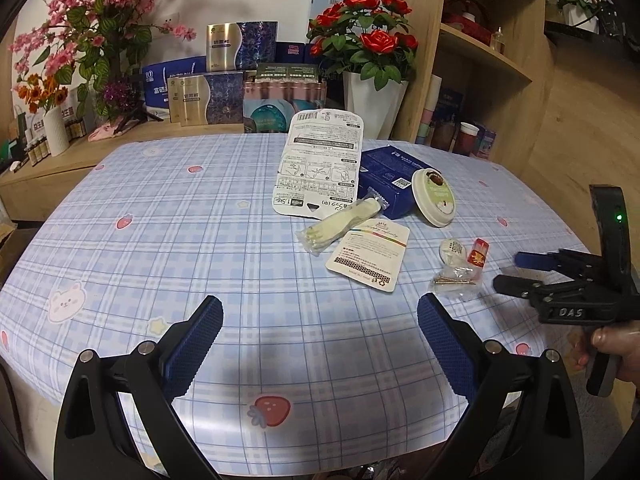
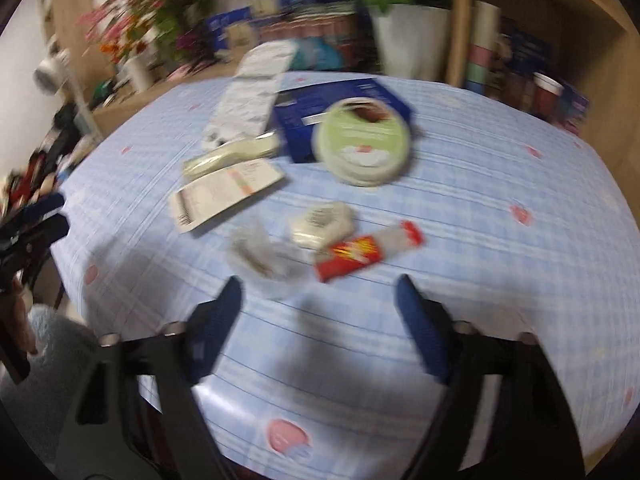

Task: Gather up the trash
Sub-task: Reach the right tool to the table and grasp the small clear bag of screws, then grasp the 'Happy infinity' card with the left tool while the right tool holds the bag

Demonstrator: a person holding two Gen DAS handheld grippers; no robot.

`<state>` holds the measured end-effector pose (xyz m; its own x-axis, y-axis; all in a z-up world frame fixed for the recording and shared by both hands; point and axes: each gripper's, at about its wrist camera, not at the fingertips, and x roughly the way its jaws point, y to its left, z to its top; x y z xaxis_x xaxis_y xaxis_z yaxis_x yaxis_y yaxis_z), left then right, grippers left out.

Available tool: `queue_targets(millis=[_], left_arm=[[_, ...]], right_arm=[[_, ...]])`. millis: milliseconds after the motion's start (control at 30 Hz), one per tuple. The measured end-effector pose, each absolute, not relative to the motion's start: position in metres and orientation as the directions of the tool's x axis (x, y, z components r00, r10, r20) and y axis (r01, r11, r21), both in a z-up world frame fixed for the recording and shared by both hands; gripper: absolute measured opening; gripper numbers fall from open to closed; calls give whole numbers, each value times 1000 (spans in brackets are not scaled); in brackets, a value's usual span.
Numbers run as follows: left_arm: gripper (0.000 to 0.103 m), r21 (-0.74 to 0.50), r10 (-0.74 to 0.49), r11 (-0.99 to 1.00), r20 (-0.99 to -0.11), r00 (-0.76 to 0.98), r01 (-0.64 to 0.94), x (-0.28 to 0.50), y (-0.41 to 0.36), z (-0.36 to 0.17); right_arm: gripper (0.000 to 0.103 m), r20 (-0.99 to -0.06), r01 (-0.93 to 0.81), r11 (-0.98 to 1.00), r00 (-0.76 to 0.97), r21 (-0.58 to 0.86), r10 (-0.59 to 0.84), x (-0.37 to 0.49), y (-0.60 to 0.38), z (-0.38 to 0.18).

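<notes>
Right gripper (image 2: 318, 300) unclenched, empty, nearing clear screw bag (image 2: 264, 258) beside red wrapper (image 2: 368, 250); slippery film risked pinch miss; left gripper (image 1: 320, 332) unclenched, empty

Probably a home, checked tablecloth (image 1: 200, 208), flower pots (image 1: 374, 104), wooden shelves (image 1: 488, 60)

Left wrist view is sharp and evenly lit by indoor light from above; a soft dark shadow sits on the blue plaid tablecloth (image 1: 256, 216) between the blue-padded fingers (image 1: 192, 344), with mild glare below it. Right wrist view is heavily motion-blurred: the red snack wrapper (image 2: 366, 251) ahead of the fingers (image 2: 214, 334) smears, print unreadable. Both show strong fisheye bending and black corners.
</notes>
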<state>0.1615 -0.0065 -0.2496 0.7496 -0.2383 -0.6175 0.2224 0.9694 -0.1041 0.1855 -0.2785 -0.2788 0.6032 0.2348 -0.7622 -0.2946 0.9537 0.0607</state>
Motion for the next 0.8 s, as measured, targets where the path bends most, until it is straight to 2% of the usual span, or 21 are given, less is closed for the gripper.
queue_targets(millis=[100,267,333,433,633,700,733,800], left_arm=[[95,-105,-244,968,-619,747,229,165,-7,-250],[95,-112,-258,963,-630,733,244,173,-8,-252],[95,-113,-266,961,-635,726,254,175,-10,-252],[95,-103,-277,955,-639,717,278,178,-15,-254],[94,-110,-315,938,-663,679,329,190,-30,-259],[89,-131,-347,925,-677,649,357,198,-36,-262],[83,-155,-374,914,-685,625,376,203,-38,-264],[77,-240,-443,882,-715,541,405,220,-42,-271]], right_arm=[[62,-772,-364,931,581,37,258,195,-258,-283],[60,-796,-474,880,542,-23,270,207,-225,-291],[41,-810,-500,865,521,-34,270,211,-220,-297],[31,-808,-503,865,511,-5,292,211,-223,-299],[25,-748,-440,895,570,71,340,200,-242,-285],[24,-728,-406,907,590,108,350,197,-252,-280],[24,-717,-387,912,598,134,359,196,-258,-277],[24,-712,-365,918,604,153,358,194,-267,-276]])
